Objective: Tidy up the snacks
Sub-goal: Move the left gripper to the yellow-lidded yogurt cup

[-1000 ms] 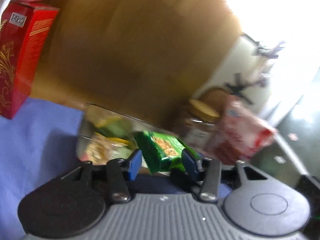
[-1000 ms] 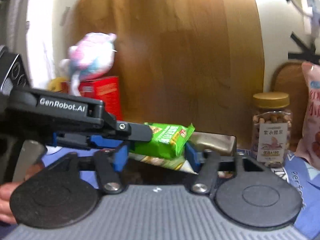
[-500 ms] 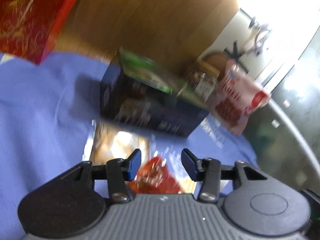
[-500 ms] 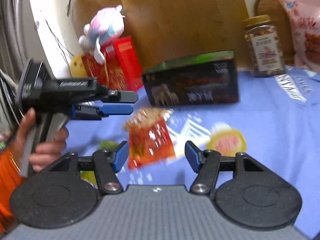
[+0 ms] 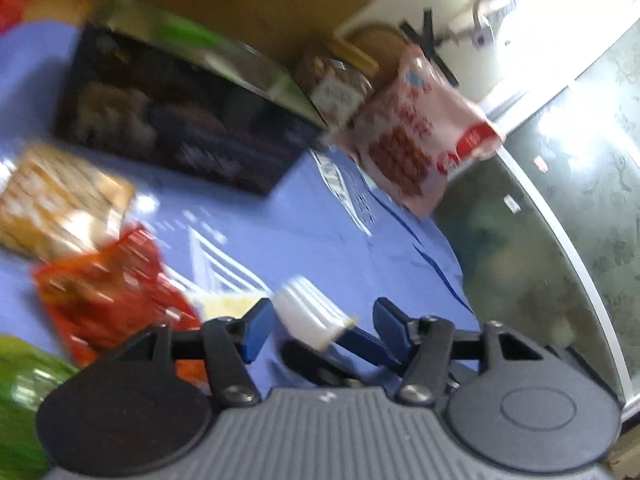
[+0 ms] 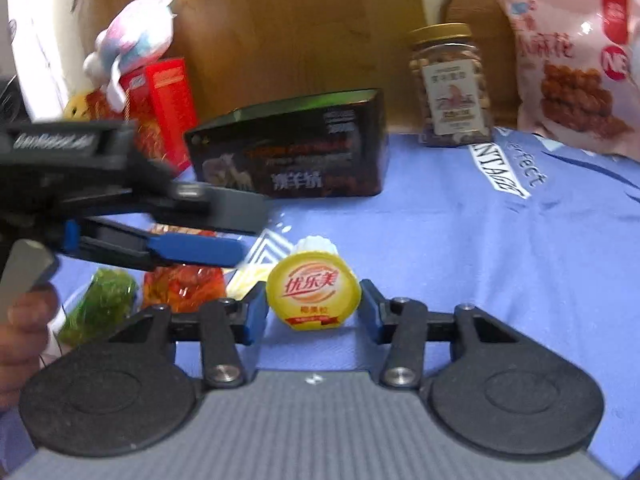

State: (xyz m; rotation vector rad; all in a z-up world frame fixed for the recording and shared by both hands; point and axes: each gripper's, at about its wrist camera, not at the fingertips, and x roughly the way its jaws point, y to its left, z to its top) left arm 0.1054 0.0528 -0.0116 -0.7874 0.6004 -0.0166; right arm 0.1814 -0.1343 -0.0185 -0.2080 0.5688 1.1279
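While the right gripper (image 6: pixel 314 308) sits at the lower centre of its own view, its jaws are closing around a small yellow-lidded cup (image 6: pixel 313 294) that lies on its side on the blue cloth (image 6: pixel 460 248) covering the counter. The cup's lid faces the camera and fills most of the gap, with a thin sliver of space on each side, so the pads do not seem to press on it yet.

Across the left half of that view the left gripper (image 6: pixel 200 246) reaches in from the frame's left edge, a hand (image 6: pixel 24 332) wrapped round its handle at lower left. Its jaws are opening, and I see nothing clamped in them. In the left wrist view, which is blurred, the same cup (image 5: pixel 310 312) shows between the fingers near the bottom centre, with the right gripper's blue finger (image 5: pixel 360 340) beside it.

A red snack packet (image 6: pixel 184 286) and a green packet (image 6: pixel 100 300) lie on the cloth at lower left. Farther back, at the middle of the frame, stands a dark box (image 6: pixel 292 152). A jar of nuts (image 6: pixel 450 88) and a pink snack bag (image 6: pixel 576 64) stand at upper right, a red carton (image 6: pixel 164 108) with a plush toy (image 6: pixel 132 40) on it at upper left.
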